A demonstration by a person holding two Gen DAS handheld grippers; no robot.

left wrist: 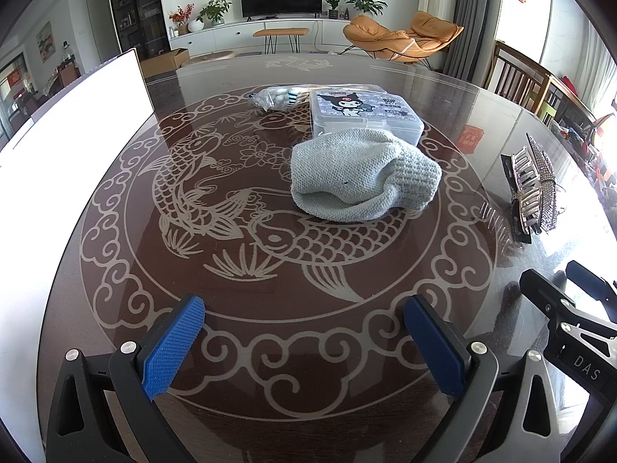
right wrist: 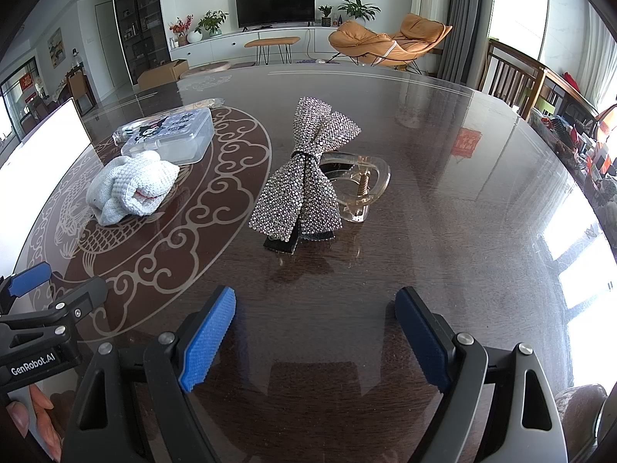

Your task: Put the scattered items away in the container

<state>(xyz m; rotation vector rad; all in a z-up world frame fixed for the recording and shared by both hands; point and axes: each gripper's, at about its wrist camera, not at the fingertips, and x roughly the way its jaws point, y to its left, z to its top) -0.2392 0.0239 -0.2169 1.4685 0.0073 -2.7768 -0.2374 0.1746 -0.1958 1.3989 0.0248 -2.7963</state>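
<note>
A pale grey knitted item [left wrist: 362, 175] lies on the round table, touching the front of a clear lidded box with a cartoon sticker [left wrist: 358, 110]. A small plastic bag of items [left wrist: 275, 98] lies left of the box. A rhinestone bow hair clip [right wrist: 304, 175] with a clear claw [right wrist: 360, 185] lies ahead of my right gripper [right wrist: 316, 332], which is open and empty. My left gripper [left wrist: 304, 339] is open and empty, well short of the knitted item. The bow clip also shows in the left wrist view [left wrist: 534, 189]. The knitted item [right wrist: 131, 187] and box [right wrist: 173, 137] show in the right wrist view.
A white container wall [left wrist: 77, 115] stands at the table's left edge. The glass-topped table [left wrist: 239, 270] carries a fish pattern. Wooden chairs [left wrist: 528, 77] stand at the right. The right gripper's body [left wrist: 567, 320] shows at the lower right of the left view.
</note>
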